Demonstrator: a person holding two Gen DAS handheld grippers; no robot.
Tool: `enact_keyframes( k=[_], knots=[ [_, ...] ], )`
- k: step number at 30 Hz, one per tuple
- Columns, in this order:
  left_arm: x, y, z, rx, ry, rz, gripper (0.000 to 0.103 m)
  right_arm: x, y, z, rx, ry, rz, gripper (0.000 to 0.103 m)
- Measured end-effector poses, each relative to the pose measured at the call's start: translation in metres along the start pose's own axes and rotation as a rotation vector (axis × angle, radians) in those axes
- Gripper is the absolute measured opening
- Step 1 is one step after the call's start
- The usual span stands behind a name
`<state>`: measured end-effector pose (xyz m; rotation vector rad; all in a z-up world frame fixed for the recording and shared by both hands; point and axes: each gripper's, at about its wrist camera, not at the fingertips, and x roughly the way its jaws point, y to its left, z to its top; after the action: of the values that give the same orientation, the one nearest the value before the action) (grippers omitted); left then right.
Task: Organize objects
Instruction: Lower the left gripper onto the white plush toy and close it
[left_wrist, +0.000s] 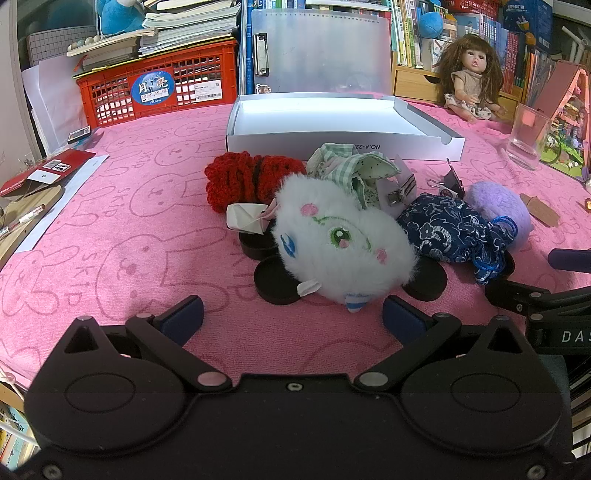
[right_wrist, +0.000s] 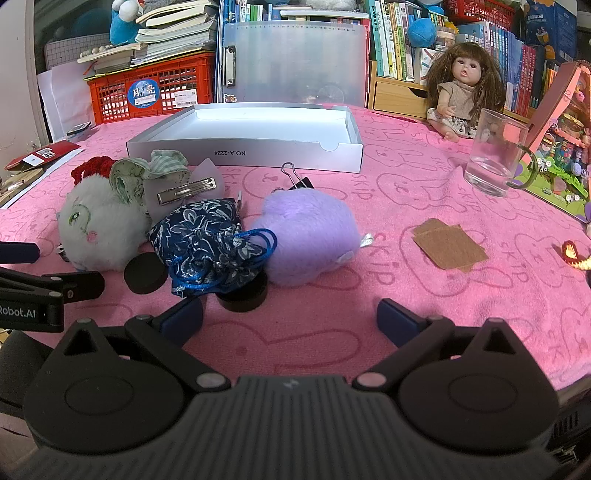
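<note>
A pile of small items lies on the pink towel (left_wrist: 110, 229) in front of a shallow white box (left_wrist: 332, 114) (right_wrist: 243, 147). A white plush face (left_wrist: 340, 240) (right_wrist: 99, 229) sits just beyond my left gripper (left_wrist: 293, 317), which is open and empty. Behind the plush lie a red crocheted piece (left_wrist: 243, 177), a green gingham fabric clip (left_wrist: 354, 166) and a metal hair clip (right_wrist: 186, 190). A blue floral pouch (left_wrist: 450, 232) (right_wrist: 210, 240) and a purple plush (right_wrist: 310, 240) lie ahead of my right gripper (right_wrist: 290, 321), also open and empty. Black round discs (left_wrist: 273, 284) (right_wrist: 242, 293) lie under the pile.
A glass mug (right_wrist: 495, 151) stands at the right, near a doll (right_wrist: 461, 92) and a pink toy house (right_wrist: 557, 140). Brown cardboard pieces (right_wrist: 447, 247) lie on the towel. A red crate (left_wrist: 159, 88) with books, a clear clipboard (left_wrist: 317, 55) and bookshelves stand at the back.
</note>
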<state>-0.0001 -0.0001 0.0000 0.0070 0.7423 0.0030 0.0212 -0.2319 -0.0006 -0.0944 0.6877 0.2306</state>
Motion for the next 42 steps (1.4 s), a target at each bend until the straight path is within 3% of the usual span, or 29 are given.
enact_keyframes(
  k=[35, 42],
  knots=[
    [-0.002, 0.003, 0.002, 0.002, 0.015, -0.005, 0.103, 0.0, 0.0, 0.003, 0.013, 0.021, 0.003, 0.103],
    [-0.022, 0.002, 0.011, 0.041, -0.094, -0.05, 0.099, -0.014, -0.005, 0.011, 0.013, -0.046, 0.024, 0.103]
  ],
)
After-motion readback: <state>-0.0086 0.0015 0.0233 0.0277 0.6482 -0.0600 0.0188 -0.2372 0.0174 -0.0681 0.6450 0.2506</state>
